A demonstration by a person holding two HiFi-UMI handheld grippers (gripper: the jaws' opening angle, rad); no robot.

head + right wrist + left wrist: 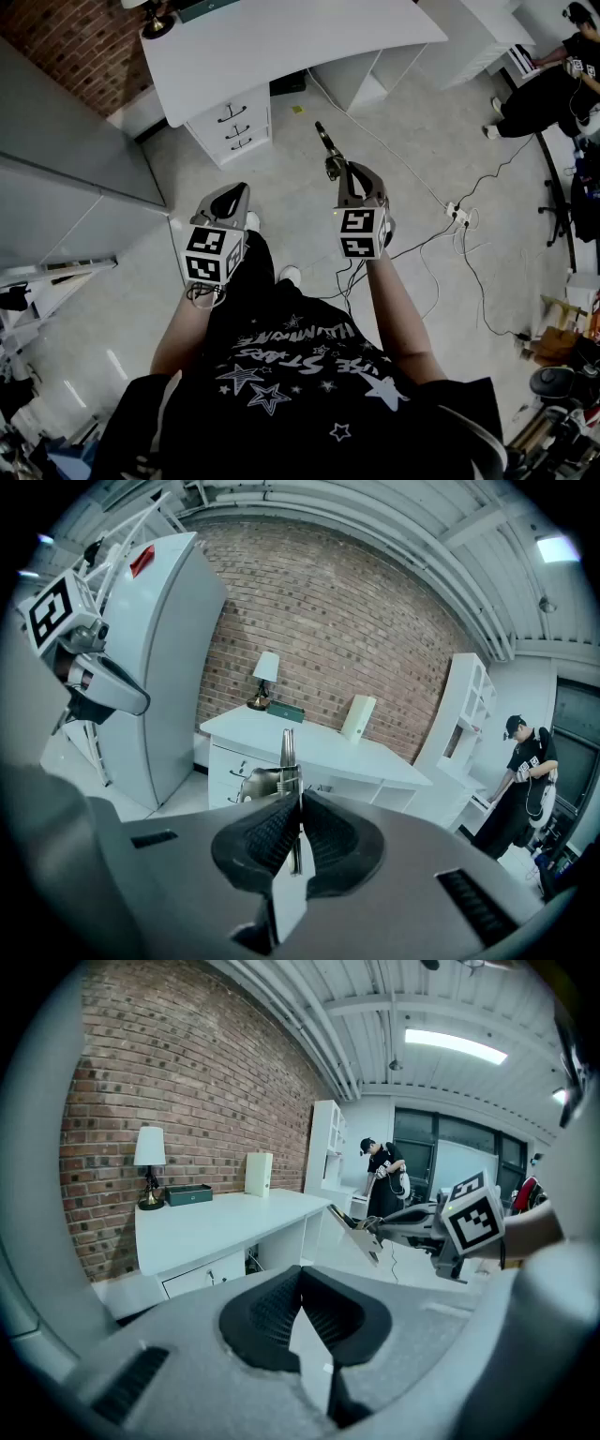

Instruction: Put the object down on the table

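Black T-shirt point(309, 412) — white stars point(240, 378), perhaps white lettering

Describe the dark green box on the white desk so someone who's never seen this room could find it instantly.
Find the red brick wall, then the long white desk in front of it. On the desktop, the low dark green rectangular box lies beside the white-shaded table lamp. It is the only green thing there, and sits lower than the upright white slab farther along.

The slim metal tool point(288, 747) has its lower end hidden between the shut black jaws of the right gripper point(297, 808). Its kind cannot be told. In the head view, the top edge cuts off the white bench point(281, 47) and the small table lamp point(155, 21).
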